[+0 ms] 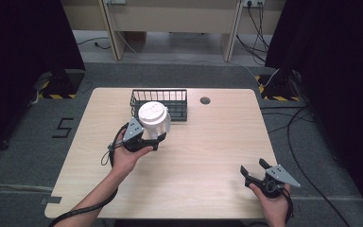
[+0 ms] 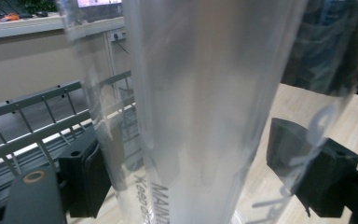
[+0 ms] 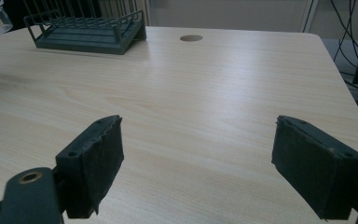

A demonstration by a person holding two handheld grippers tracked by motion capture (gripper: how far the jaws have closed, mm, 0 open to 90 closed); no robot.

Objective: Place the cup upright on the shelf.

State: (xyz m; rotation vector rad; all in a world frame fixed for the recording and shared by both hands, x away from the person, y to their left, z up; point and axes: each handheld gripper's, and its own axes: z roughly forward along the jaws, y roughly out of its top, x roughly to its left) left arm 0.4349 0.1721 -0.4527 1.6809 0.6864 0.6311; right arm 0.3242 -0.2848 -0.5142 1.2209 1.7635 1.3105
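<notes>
Now my left gripper [image 1: 147, 138] clamps the lidded cup [image 1: 154, 119], carrying it toward the wire basket [image 1: 182, 101]; my right gripper [image 1: 254, 169] idles wide open, empty.

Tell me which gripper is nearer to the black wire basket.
Left. The left gripper holds a white lidded container right at the front of the wire basket. The right gripper rests open near the table's front right corner, well away from it.

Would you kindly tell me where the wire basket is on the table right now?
In the high view the wire basket sits at the table's far edge, left of the round hole, just behind the white-lidded cup in the left gripper.
</notes>
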